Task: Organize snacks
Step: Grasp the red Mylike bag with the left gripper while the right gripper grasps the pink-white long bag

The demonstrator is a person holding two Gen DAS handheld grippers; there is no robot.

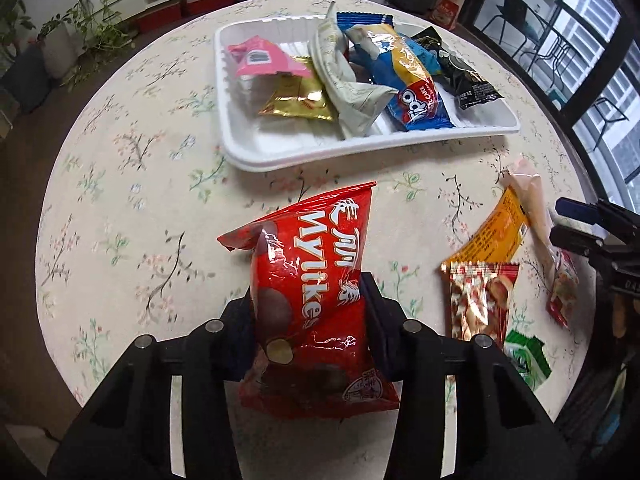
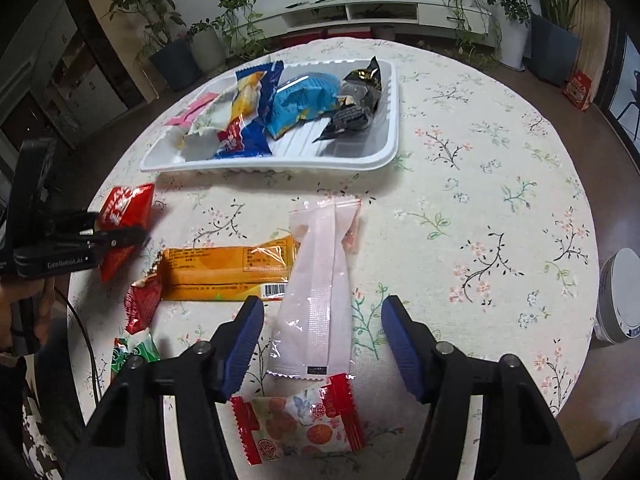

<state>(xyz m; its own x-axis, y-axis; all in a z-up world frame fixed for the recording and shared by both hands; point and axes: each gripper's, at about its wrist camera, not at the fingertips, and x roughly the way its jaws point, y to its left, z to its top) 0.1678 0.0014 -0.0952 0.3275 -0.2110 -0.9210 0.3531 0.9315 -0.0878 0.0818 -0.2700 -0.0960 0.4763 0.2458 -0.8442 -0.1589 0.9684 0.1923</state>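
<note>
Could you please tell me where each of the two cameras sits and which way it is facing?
Left wrist view: sits on the left tongs, looking steeply down along them at the red Mylike bag pinched between the pads, with the white tray beyond; the right tongs show at the right edge.
Right wrist view: sits on the right tongs, looking down at the pale pink packet lying between the open pads; the left tongs and a hand show at left.
Shared: tray, red bag, pink packet, orange bar, floral tablecloth.
</note>
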